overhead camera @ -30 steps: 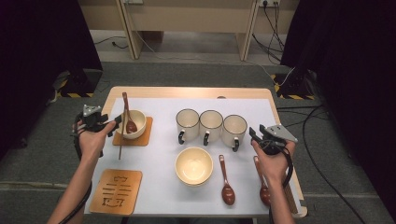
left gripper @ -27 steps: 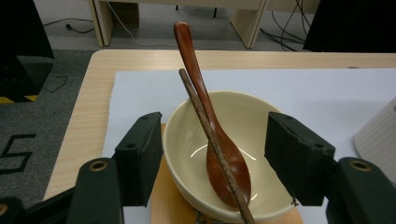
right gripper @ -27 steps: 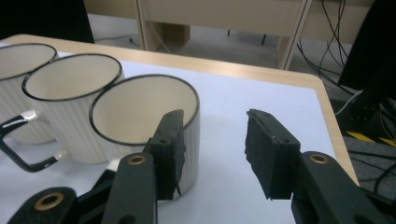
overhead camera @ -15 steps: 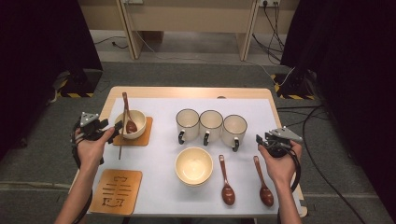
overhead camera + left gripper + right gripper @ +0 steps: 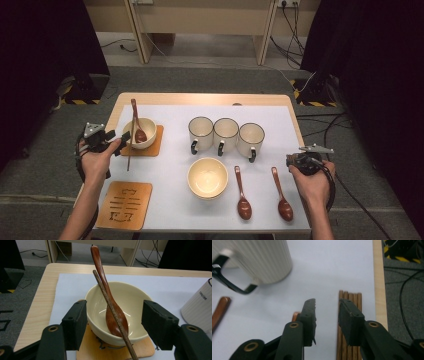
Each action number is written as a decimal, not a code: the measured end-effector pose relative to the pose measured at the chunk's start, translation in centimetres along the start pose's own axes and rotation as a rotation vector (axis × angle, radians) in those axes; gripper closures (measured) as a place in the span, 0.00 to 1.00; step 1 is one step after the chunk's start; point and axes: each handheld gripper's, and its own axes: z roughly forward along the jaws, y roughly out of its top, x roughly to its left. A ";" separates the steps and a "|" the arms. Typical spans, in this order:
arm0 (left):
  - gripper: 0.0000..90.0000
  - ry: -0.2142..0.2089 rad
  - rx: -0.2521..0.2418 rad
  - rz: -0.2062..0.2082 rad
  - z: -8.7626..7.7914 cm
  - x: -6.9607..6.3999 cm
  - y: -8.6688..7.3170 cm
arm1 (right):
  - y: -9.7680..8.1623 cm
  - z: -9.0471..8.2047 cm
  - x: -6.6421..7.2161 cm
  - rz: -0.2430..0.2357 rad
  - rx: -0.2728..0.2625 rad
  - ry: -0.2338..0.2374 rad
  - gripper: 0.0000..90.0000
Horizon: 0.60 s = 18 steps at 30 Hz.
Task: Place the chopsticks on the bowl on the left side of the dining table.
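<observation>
At the bench's right edge, we see the chopsticks lying flat in a tight bundle on the pale sheet, just inside the wooden rim. Our right hand-held gripper hangs over them with a gap between its jaws, which have just been closing; the right jaw covers part of the bundle, the left jaw stands beside it over bare sheet, and nothing is pinched between them. In the high view the same hand-held gripper sits at the bench's right edge, right of the two spoons.

The chopsticks are dark brown wood, straight and slim, packed side by side (we count about five ends, though the jaw hides some), with square-cut tips all lined up level.

Over on the left, our left hand-held gripper stands open, jaws wide on either side of a cream bowl without touching it. That bowl rests on a wooden coaster and holds a reddish spoon with one chopstick leaning across it. A ribbed mug stands near the right hand-held gripper, up and left of the bundle.
</observation>
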 end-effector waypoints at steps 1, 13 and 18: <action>0.40 0.000 0.000 0.000 0.0 0.0 0.0 | -0.1 0.0 -0.1 0.003 0.018 0.004 0.78; 0.40 -0.003 0.000 -0.012 -0.1 0.1 -0.1 | -1.0 0.9 -0.8 0.020 0.225 0.002 0.79; 0.40 -0.002 0.002 -0.007 0.0 0.0 -0.2 | -1.1 1.3 -1.1 0.046 0.277 0.015 0.80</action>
